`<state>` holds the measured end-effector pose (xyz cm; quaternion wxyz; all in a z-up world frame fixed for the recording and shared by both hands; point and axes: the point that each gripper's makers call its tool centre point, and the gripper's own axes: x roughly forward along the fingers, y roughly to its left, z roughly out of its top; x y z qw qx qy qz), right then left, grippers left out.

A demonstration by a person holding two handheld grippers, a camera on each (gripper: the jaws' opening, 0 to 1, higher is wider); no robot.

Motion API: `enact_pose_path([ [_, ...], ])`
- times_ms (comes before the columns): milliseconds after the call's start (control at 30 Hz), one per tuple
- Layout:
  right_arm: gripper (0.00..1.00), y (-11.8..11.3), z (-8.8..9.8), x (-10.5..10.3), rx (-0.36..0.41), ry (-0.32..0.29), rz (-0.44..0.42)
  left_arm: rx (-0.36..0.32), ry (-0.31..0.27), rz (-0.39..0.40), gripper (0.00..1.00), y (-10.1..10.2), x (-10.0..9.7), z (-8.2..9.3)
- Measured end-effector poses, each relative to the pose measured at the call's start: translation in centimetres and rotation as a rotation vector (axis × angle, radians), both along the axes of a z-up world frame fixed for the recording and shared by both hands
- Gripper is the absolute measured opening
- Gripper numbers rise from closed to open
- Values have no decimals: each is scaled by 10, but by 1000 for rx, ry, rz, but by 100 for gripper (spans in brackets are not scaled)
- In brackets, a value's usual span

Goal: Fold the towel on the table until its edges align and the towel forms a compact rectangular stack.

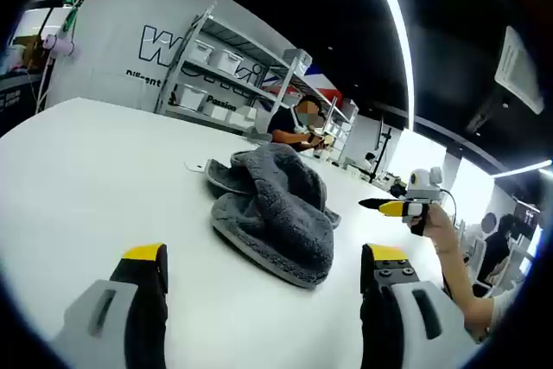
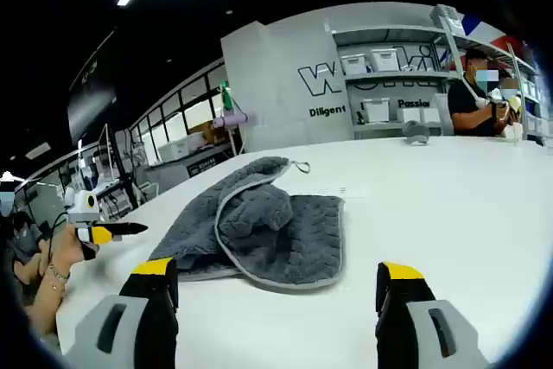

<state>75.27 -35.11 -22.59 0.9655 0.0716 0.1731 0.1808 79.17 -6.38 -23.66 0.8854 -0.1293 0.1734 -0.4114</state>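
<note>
right gripper view shows towel [image 2: 259,226] spread, hanging loop [image 2: 300,166] visible.

The setting is an indoor lab or demonstration workspace of industrial type. A large white desk [image 2: 449,213] occupies the foreground. Behind it stands a grey partition wall [image 2: 276,84] bearing large outlined lettering and the word "Diligent". Metal shelving racks [image 1: 233,66] hold white storage bins [image 2: 374,110]. The ceiling is dark, with long linear light strips [image 1: 393,23]. A person [image 2: 471,97] works at a further station near the shelving. Glazed partitions [image 2: 186,118] and additional equipment stand along one side.
</note>
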Motion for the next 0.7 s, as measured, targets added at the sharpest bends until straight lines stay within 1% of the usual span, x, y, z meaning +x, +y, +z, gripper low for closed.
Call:
enact_pose_path([
  [33,100,1,0,-1,7,4,4,0,1,0,97,0,0,0],
  [233,100,3,-6,-1,-23,27,20,-18,4,16,97,2,0,1],
  [433,100,10,-8,-4,-49,32,44,-18,6,5,97,0,-1,0],
  [700,100,8,-7,-3,-51,27,39,-19,8,8,97,-1,-4,-1],
])
